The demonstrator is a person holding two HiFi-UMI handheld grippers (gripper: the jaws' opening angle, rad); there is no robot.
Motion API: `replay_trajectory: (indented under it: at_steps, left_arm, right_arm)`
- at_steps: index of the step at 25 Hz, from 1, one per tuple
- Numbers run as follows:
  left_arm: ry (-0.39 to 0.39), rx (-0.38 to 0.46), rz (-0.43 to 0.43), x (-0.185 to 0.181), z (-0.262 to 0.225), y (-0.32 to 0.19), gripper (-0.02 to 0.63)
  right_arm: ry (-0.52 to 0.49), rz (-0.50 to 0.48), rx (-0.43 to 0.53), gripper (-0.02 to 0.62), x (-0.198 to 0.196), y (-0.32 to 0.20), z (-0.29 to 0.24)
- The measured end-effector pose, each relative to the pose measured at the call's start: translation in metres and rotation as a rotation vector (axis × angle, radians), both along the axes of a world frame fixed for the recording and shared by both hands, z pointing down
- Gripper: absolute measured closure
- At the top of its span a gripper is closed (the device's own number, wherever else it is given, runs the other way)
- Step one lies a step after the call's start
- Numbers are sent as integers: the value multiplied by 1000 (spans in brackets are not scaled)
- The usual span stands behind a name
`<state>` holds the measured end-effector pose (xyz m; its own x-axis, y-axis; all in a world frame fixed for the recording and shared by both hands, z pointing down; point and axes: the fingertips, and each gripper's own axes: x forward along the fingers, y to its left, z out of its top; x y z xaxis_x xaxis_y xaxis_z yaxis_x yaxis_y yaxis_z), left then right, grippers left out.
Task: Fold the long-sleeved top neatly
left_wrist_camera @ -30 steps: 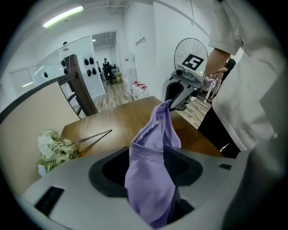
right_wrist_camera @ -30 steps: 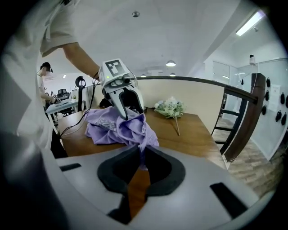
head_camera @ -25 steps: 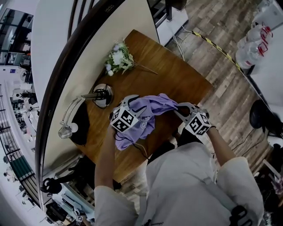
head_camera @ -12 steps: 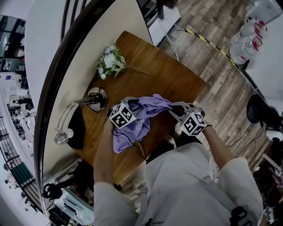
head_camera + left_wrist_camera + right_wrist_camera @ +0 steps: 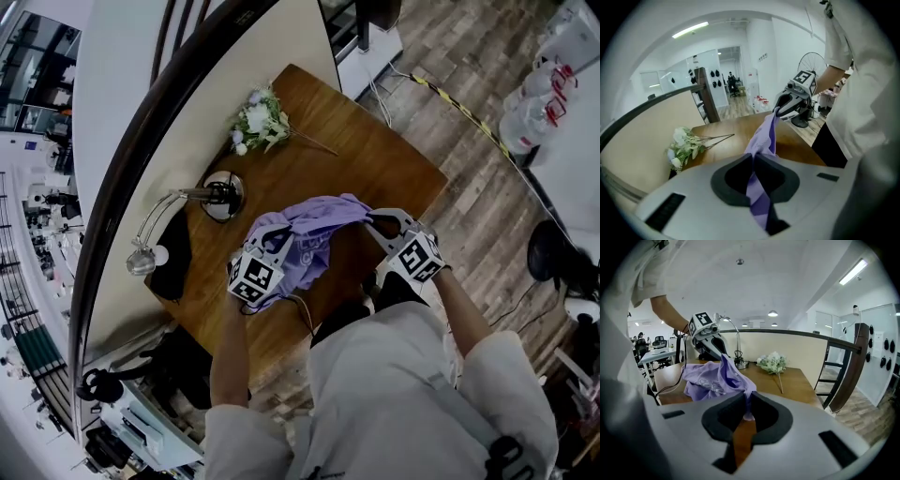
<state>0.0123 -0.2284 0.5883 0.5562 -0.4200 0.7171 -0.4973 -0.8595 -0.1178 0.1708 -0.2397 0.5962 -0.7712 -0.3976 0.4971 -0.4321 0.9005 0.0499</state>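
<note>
Spreading seems the aim: the left gripper [image 5: 274, 228] has just clamped shut on the purple top [image 5: 319, 232], the right gripper [image 5: 378, 221] pinches its opposite edge, cloth slung between them.

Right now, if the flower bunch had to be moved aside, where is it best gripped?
By the thin bare stems, probably. They lie flat, trailing from the flower bunch toward the middle of the table, so come down from that side, jaws across them; the blossoms look crushable.
</note>
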Motion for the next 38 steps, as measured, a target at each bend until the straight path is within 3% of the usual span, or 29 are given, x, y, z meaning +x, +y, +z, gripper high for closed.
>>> replay_trajectory:
  at_steps: [3,8,14,21,25,30,38]
  left_arm:
    - [19,61,-73,-19,-26,9,566]
    - [-39,223,-137,-49,-71,28,566]
    - [-40,360,-301,-83,-126,60,568]
    - [-36,526,-495,-114,-199,108,568]
    - [-60,613,-577,-133,-240,134,568]
    - [-94,717,-609,-142,-297,168,568]
    - [-100,844,-627,-129,-365,226,568]
  right_arm:
    - [-19,-14,28,554,-17,0,-18]
    - [-10,-74,120,554,-48,1,-61]
    - [-17,-149,218,554,-80,15,-115]
    - [-142,-155,329,552,-117,43,-202]
    - [-181,-219,392,551,-136,66,-246]
    - [-157,-318,460,551,-152,97,-292]
    - [-155,-354,637,549,-147,145,-368]
